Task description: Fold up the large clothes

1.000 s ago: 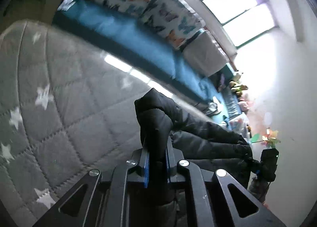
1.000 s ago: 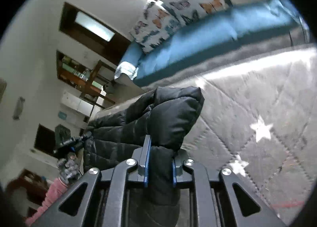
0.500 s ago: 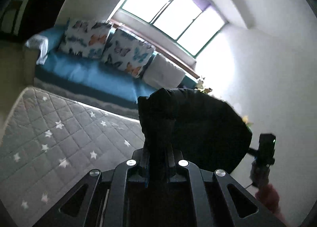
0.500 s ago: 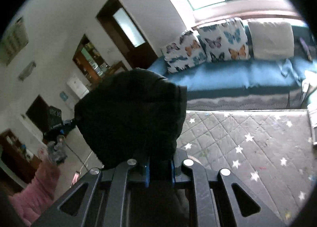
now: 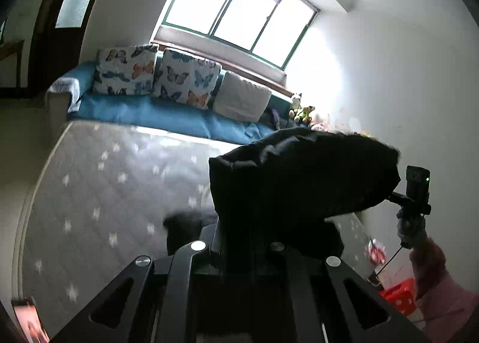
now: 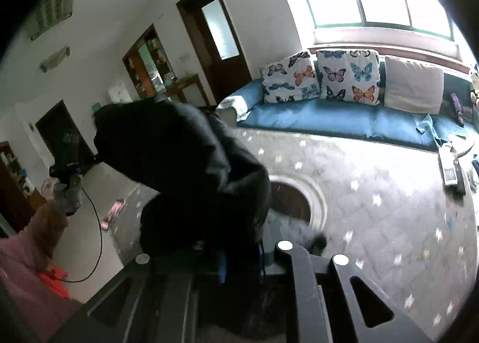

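Observation:
A black puffer jacket (image 5: pixel 302 175) hangs in the air, stretched between my two grippers above a grey star-quilted mattress (image 5: pixel 98 193). My left gripper (image 5: pixel 236 241) is shut on one end of the jacket. My right gripper (image 6: pixel 241 256) is shut on the other end of the jacket (image 6: pixel 179 157). The far end of the jacket reaches my right gripper in the left wrist view (image 5: pixel 416 193), and my left gripper in the right wrist view (image 6: pixel 67 163). The fabric hides both sets of fingertips.
A blue sofa (image 6: pixel 329 121) with butterfly cushions (image 6: pixel 347 76) stands beyond the mattress (image 6: pixel 389 208), under a window. Small items lie at the mattress's right edge (image 6: pixel 452 172). A round dark opening (image 6: pixel 293 202) shows below the jacket. A red stool (image 5: pixel 398 295) stands on the floor.
Both grippers have lifted the jacket off the mattress and raised it high. The view has swung from close to the quilt to looking across the room.

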Tool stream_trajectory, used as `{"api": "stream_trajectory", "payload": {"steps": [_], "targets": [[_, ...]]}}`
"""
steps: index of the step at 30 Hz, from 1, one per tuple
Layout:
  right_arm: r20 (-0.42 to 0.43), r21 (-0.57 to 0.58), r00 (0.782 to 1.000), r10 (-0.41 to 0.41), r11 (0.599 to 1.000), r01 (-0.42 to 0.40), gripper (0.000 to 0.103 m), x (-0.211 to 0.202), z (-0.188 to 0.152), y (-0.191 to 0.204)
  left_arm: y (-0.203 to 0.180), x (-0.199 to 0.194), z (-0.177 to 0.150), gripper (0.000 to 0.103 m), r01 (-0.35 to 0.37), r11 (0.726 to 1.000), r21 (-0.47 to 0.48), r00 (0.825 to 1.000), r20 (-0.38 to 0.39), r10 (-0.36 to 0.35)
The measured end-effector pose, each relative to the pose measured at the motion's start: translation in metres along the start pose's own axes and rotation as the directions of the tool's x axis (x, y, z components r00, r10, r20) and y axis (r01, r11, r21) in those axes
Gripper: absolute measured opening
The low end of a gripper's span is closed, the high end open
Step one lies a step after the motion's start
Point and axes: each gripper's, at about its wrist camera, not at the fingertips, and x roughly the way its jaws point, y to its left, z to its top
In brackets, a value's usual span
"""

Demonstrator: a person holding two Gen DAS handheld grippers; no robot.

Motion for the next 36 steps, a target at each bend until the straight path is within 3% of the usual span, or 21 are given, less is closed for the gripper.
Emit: {"api": "stream_trajectory", "payload": {"steps": [5,10,14,16,19,22,25,29,30,32,34,36], "targets": [[-0.028,-0.031,1.0,-0.009,0.999,0.008,0.017,0.001,-0.055,0.014,-0.004,-0.015,-0.088,0.01,-0.017,1.0,-0.015,0.999,-0.051,0.016],[-0.057,-0.059,0.998,-0.025,0.998,0.021,0.02,0.013,-0.116,0.015,0.013,0.0,-0.172,0.01,-0.015,0.994,-0.108,0.995,-0.103,0.004],[-0.071,-0.087,0.997,-0.028,0.996,0.022,0.022,0.028,-0.155,0.014,0.029,0.004,-0.224,0.01,0.016,0.984,-0.176,0.996,-0.085,-0.031],[-0.064,-0.089,0.997,-0.031,0.996,0.025,0.022,0.032,-0.165,0.013,0.031,0.006,-0.235,0.011,0.023,0.984,-0.176,0.995,-0.094,-0.041],[-0.071,-0.153,0.994,-0.078,0.986,0.067,0.023,0.036,-0.168,0.021,0.023,-0.003,-0.239,0.016,-0.025,0.991,-0.131,0.989,-0.146,0.005],[-0.082,-0.254,0.983,-0.162,0.958,0.137,0.023,0.04,-0.169,0.031,0.007,-0.027,-0.237,0.018,-0.149,0.989,-0.02,0.969,-0.204,0.142],[-0.086,-0.285,0.978,-0.19,0.945,0.158,0.023,0.048,-0.173,0.03,-0.004,-0.071,-0.234,0.018,-0.256,0.967,0.003,0.949,-0.19,0.252],[-0.071,-0.34,0.967,-0.245,0.917,0.208,0.024,0.057,-0.186,0.037,-0.035,-0.103,-0.204,0.018,-0.309,0.951,0.005,0.945,-0.114,0.307],[-0.066,-0.342,0.966,-0.251,0.915,0.215,0.025,0.057,-0.188,0.038,-0.044,-0.101,-0.196,0.018,-0.3,0.954,0.005,0.949,-0.1,0.299],[-0.054,-0.351,0.964,-0.262,0.909,0.227,0.025,0.058,-0.191,0.038,-0.069,-0.087,-0.183,0.018,-0.211,0.977,-0.003,0.975,-0.077,0.21],[-0.048,-0.349,0.963,-0.267,0.907,0.234,0.025,0.057,-0.193,0.038,-0.085,-0.059,-0.171,0.018,-0.155,0.988,-0.007,0.985,-0.081,0.154],[-0.036,-0.35,0.959,-0.281,0.902,0.251,0.025,0.056,-0.194,0.04,-0.098,-0.016,-0.156,0.018,-0.053,0.998,-0.015,0.994,-0.099,0.051]]}}
